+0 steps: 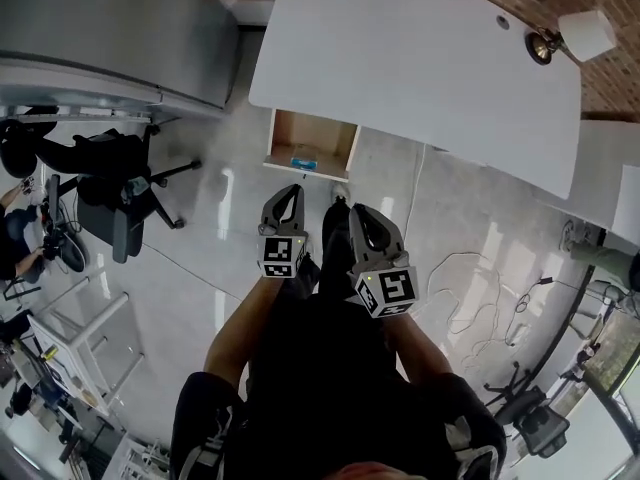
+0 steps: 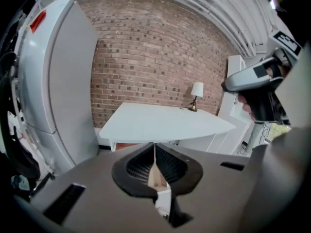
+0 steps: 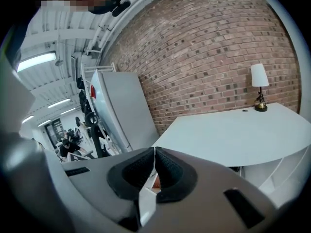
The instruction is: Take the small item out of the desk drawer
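So the person's standing on the shiny floor with both tongs held out in front. The left gripper (image 1: pixel 290 192) has its jaws pressed together with nothing between them, and it's the same for the right gripper (image 1: pixel 356 211): closed and empty. They're side by side, close but not touching, and the right one sits a bit nearer to the person.

Just ahead of the tips is the drawer (image 1: pixel 283 138), pulled out from under the near edge of the white desk (image 1: pixel 420 68), with its wooden inside showing. The small blue item (image 1: pixel 304 160) lies in it, at the end nearest the grippers and almost straight out from the left one's tips. Neither gripper is touching the item or the drawer.

On writing there's not much to report. Each gripper carries a marker cube (image 1: pixel 282 255) with black-and-white square patterns, no letters. Off to the left of the left gripper there's a tall grey cabinet (image 2: pixel 73 81) with a red label (image 2: pixel 38 21) near the top, too small for me to read.

Beyond the desk is a brick wall (image 3: pixel 209 47), and a lamp (image 3: pixel 259 86) with a white shade stands at the desk's far right corner. There's an office chair (image 1: pixel 120 193) well off to the left, and cables (image 1: pixel 480 298) on the floor to the right of the right gripper.
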